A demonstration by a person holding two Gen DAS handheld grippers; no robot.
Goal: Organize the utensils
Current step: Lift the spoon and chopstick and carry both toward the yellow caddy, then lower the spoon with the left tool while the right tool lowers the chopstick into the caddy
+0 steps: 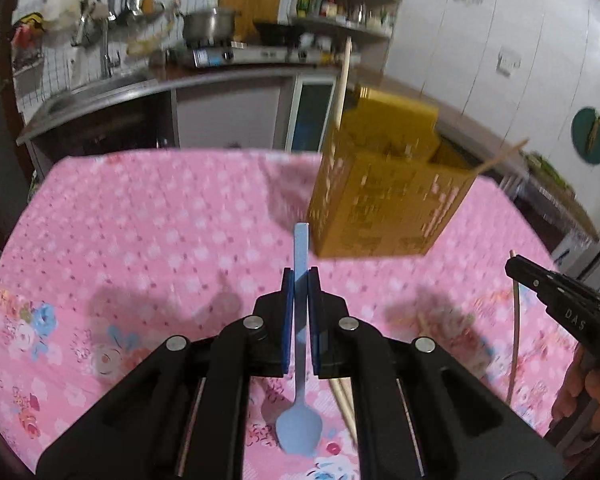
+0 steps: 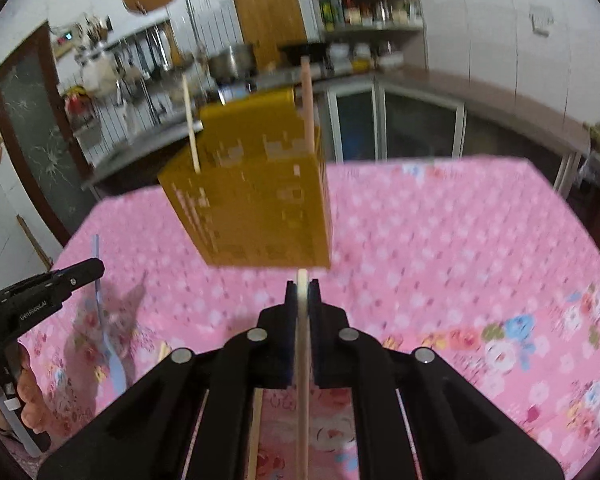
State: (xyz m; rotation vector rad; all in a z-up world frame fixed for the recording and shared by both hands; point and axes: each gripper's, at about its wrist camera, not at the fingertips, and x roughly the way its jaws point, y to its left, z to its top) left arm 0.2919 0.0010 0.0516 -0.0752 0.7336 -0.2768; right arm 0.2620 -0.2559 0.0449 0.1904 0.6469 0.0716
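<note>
Left wrist view: the left gripper (image 1: pixel 299 276) is clamped on a blue spoon (image 1: pixel 300 360), handle forward, bowl hanging back toward the camera. The yellow perforated utensil holder (image 1: pixel 380 192) stands at 1 o'clock, with a chopstick (image 1: pixel 342 80) already upright in it. To seat the spoon well, I judge it should be raised over the rim and lowered straight, clear of that chopstick. The right gripper (image 1: pixel 516 266) shows at 3 o'clock. More chopsticks lie on the pink floral tablecloth (image 1: pixel 160 220) covering the surface.

Right wrist view: the right gripper (image 2: pixel 302 284) pinches a wooden chopstick (image 2: pixel 302 380), with the holder at 12 o'clock. Behind are a kitchen counter, a pot (image 2: pixel 232 60) and a shelf of bottles (image 2: pixel 368 8).
</note>
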